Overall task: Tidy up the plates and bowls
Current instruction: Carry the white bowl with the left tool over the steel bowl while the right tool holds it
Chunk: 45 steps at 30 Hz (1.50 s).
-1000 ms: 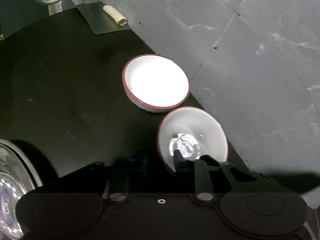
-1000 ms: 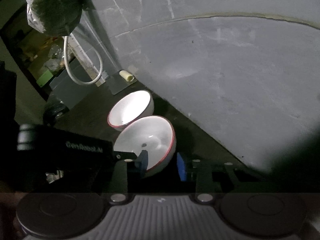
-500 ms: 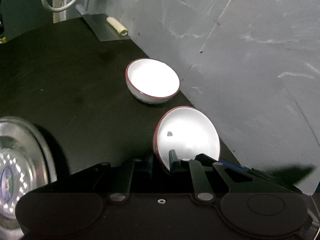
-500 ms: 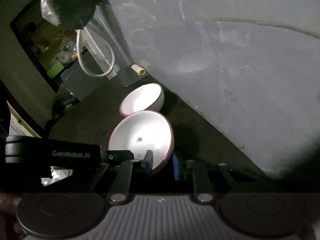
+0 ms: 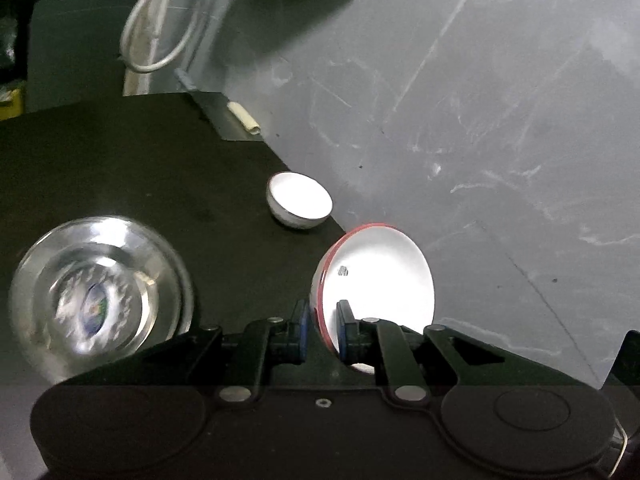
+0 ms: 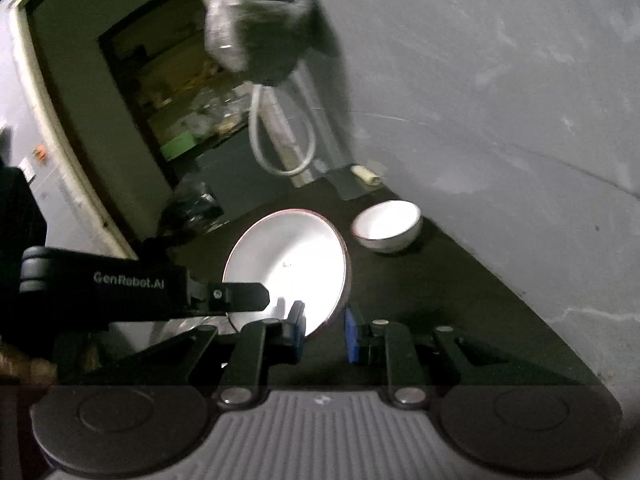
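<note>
Bowl gripped from both sides

Left gripper (image 5: 322, 322) and right gripper (image 6: 323, 330) each pinch the rim of the red-rimmed bowl (image 5: 380, 276), tilted above the dark counter (image 5: 120, 176). Second white bowl (image 5: 300, 205) sits farther back near the wall; steel plate (image 5: 96, 300) lies left.

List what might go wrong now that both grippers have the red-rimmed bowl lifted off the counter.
1. The red-rimmed bowl is held tilted on edge, pinched only at its thin rim by the left hand-held gripper and the right hand-held gripper; it may slip or pivot out.
2. If the two hands drift apart, the rim could twist free or chip.
3. Swinging it low risks striking the second bowl or the steel plate on the counter.
</note>
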Each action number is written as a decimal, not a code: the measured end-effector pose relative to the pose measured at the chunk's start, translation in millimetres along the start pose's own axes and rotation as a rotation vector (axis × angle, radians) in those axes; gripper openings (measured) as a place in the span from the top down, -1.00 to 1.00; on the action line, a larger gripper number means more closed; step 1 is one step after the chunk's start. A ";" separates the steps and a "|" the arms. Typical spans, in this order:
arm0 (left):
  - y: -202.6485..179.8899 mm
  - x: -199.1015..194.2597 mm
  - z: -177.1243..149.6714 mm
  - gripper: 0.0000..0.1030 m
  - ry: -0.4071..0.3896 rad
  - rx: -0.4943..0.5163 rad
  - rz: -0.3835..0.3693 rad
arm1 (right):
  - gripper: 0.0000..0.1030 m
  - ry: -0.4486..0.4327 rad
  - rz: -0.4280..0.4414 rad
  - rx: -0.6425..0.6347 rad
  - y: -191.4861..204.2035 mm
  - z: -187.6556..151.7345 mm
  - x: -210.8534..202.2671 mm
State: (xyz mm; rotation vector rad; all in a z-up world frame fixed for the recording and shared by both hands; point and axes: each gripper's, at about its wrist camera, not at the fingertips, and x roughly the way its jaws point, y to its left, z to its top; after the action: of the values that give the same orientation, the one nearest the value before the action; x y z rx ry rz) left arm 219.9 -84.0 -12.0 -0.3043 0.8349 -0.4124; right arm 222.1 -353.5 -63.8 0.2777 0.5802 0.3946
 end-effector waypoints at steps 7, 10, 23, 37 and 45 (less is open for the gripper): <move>18.9 -46.5 -21.0 0.72 -0.046 -0.053 -0.035 | 0.55 0.006 0.043 -0.088 41.9 2.2 -28.5; 28.6 -61.3 -30.2 0.72 -0.053 -0.065 -0.040 | 0.55 0.025 0.062 -0.131 59.2 -0.8 -31.0; 65.6 -96.4 -70.2 0.72 -0.006 -0.123 -0.016 | 0.55 0.149 0.145 -0.268 110.7 -25.4 -37.3; 79.9 -95.0 -91.3 0.72 0.128 -0.136 0.052 | 0.55 0.345 0.126 -0.313 130.3 -52.1 -13.6; 83.7 -85.0 -97.2 0.72 0.211 -0.149 0.068 | 0.55 0.422 0.117 -0.338 130.9 -59.8 -5.0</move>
State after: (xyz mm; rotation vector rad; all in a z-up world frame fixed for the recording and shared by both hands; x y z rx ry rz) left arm 114.0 19.6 -53.4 -0.3735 1.0828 -0.3229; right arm 146.8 -230.7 -62.2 -0.1023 0.8991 0.6635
